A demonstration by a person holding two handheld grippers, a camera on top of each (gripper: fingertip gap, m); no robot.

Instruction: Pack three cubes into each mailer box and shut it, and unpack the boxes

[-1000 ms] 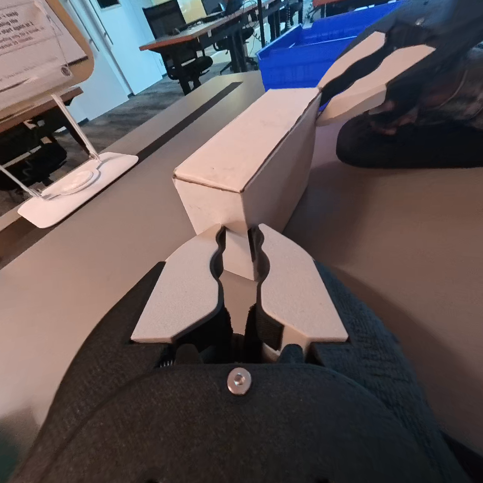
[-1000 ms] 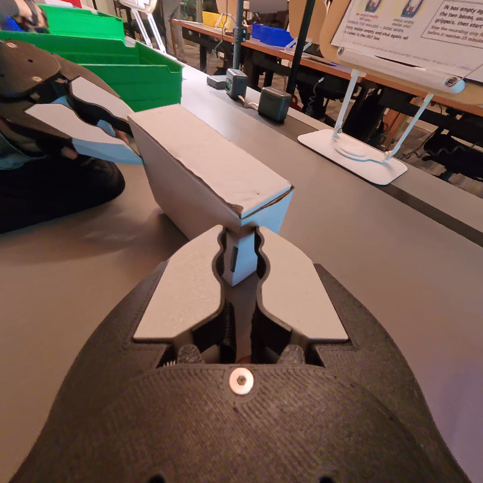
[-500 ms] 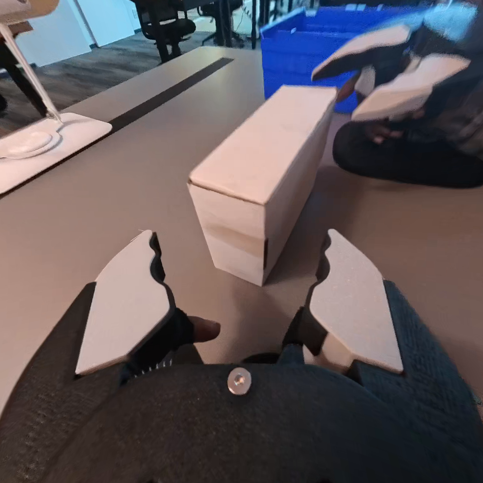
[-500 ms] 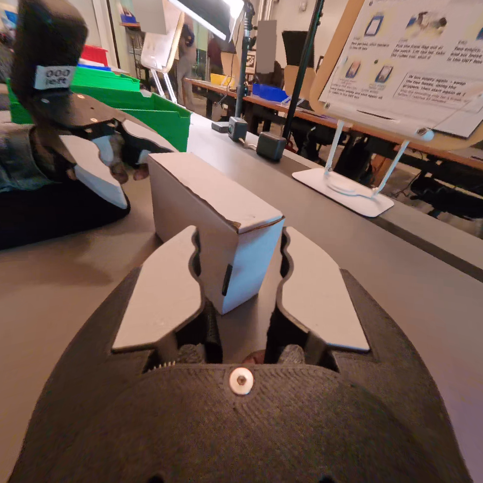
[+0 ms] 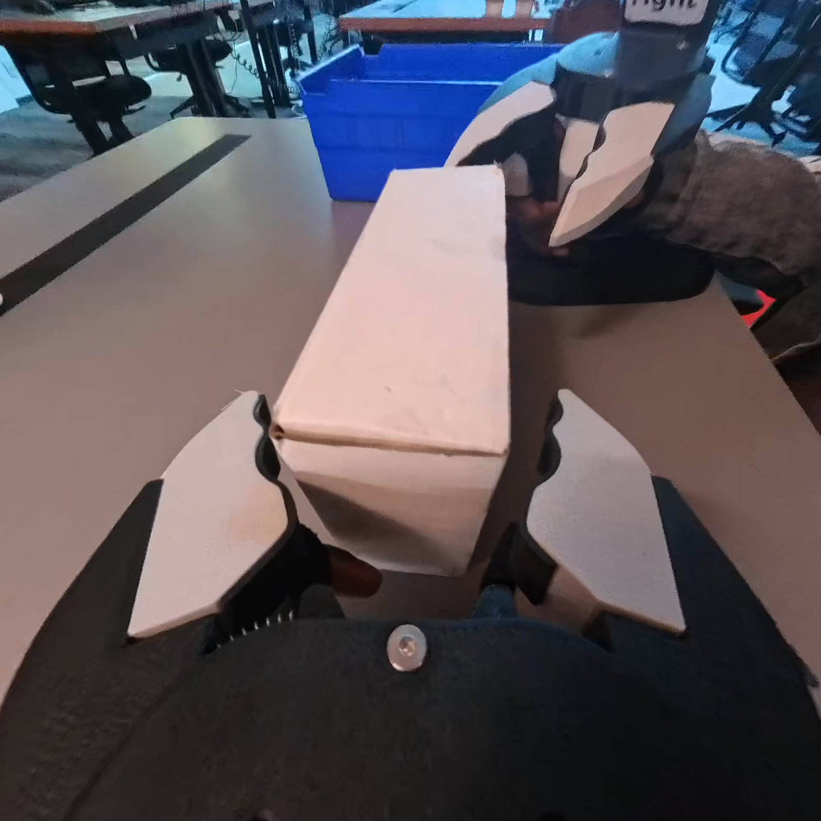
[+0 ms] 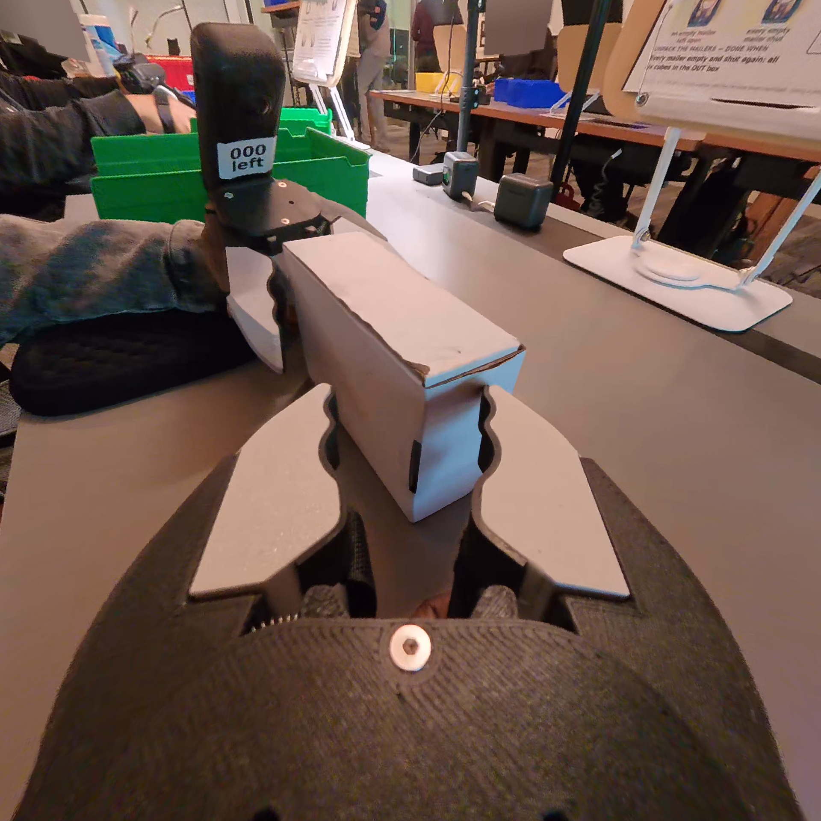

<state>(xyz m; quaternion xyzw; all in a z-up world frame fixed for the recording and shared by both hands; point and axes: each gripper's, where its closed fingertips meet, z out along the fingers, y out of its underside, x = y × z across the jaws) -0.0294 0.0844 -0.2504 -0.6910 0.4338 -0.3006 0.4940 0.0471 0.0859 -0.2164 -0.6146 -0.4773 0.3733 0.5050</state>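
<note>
A closed white mailer box (image 5: 413,311) lies flat on the grey table (image 5: 133,311), its long side running between my two grippers. My left gripper (image 5: 406,395) is open around the box's near end. Its left finger touches the box's corner and its right finger stands clear. My right gripper (image 6: 406,391) is open around the other end (image 6: 448,444), both fingers close against the box. It also shows in the left wrist view (image 5: 515,200). One left finger (image 6: 251,306) shows in the right wrist view; the other is hidden behind the box. No cubes are in view.
A blue bin (image 5: 400,120) stands beyond the box on one side and a green bin (image 6: 146,177) on the other. A white sign stand base (image 6: 675,284) and small grey devices (image 6: 517,200) sit at the table's back. Sleeved forearms rest on black pads (image 6: 111,355).
One second ago both grippers were shut on the box's ends and held it tilted. Both opened and let go. The box now lies flat, and both grippers have moved in around its ends.
</note>
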